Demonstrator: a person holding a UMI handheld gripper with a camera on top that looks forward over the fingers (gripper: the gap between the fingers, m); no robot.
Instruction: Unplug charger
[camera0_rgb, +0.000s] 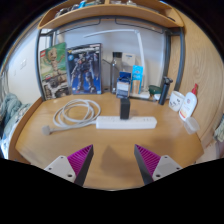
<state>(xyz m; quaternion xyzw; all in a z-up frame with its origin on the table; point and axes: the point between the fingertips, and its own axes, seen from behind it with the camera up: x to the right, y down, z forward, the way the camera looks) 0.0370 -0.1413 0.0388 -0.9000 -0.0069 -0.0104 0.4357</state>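
As we look forward along the gripper (112, 166), its two fingers with magenta pads (77, 158) stand spread apart and released, holding nothing, low over a light wooden table (60, 140). Ahead of the fingers, a white power strip (126, 123) lies flat across the table, and a black charger (125, 104) stands upright, plugged into it near its middle. To the left of the strip, a coiled white cable (75, 112) rests on the table. Behind these, against the back wall, lean two picture boxes: one with a dark robot figure (84, 70) and a greenish one (53, 72) beside it. To the right stand a small blue box (137, 79), a dark upright object (166, 92), and a white bottle with a red cap (189, 103). A wooden shelf (105, 13) runs overhead.
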